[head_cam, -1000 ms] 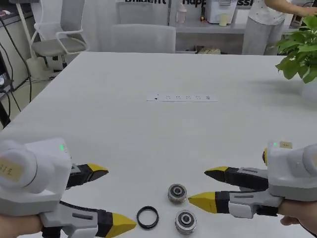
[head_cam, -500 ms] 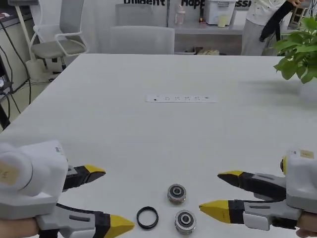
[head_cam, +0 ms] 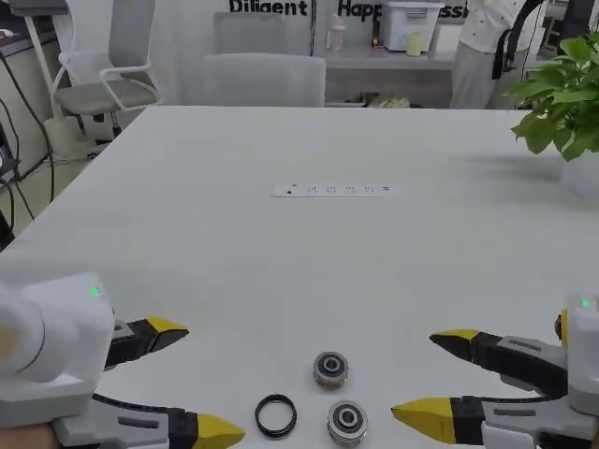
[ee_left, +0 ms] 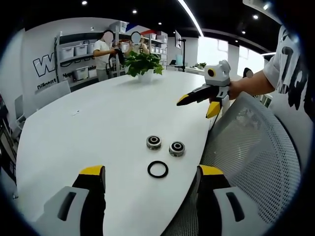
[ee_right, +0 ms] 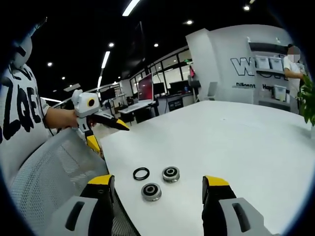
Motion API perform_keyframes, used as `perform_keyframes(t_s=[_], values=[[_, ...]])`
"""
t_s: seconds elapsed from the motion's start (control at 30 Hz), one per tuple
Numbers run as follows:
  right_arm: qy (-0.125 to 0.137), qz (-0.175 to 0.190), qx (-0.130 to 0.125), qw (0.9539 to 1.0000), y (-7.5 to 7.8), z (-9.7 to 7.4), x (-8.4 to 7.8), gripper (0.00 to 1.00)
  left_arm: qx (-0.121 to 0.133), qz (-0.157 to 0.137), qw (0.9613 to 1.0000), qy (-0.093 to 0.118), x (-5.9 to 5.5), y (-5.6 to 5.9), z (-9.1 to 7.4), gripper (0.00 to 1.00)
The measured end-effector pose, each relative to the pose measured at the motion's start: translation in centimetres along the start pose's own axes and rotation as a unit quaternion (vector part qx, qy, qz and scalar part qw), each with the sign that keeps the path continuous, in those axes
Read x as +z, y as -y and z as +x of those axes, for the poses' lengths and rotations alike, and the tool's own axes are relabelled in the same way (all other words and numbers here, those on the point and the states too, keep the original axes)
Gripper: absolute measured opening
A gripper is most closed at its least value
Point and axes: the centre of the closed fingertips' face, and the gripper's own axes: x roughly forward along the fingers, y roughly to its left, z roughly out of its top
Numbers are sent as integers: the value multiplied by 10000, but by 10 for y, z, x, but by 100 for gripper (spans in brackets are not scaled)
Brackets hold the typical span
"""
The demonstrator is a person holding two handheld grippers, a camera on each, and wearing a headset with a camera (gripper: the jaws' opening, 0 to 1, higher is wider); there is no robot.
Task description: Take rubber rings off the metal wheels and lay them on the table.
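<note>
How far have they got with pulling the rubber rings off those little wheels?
One black ring lies loose on the table beside the two metal wheels, so one removal looks done. Nothing is in hand: the left gripper and right gripper are open and empty. Whether either wheel still wears a ring is too small to tell.

Lighting: bright, even, from overhead; ceiling strip lights (ee_right: 130, 7) above table (head_cam: 309, 253).
Shadows: faint, soft-edged, on table beside plant (head_cam: 562, 103).
Glare: mild sheen on table top.
Focus: head view sharp on table, room beyond table softer.
Distortion: gripper views fisheye, table edges bowed.
</note>
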Motion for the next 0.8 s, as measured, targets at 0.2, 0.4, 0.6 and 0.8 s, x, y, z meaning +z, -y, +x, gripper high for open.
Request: perform_keyframes(t_s=[0.2,0.4,0.6,0.8], values=[[-15,-17,-40,10000,-2,-4,-3,75,39,2,10000,28,0,0,-2,75],[-113,-119,-76,9998,-2,-7,-8,77,63,7,10000,42,-1,0,-4,76],[-95,-90,-144,9998,0,-10,-10,80,87,29,9999,88,0,2,-5,76],[-114,-162,-224,9996,3,-13,-12,80,121,35,9999,108,-2,3,-5,76]])
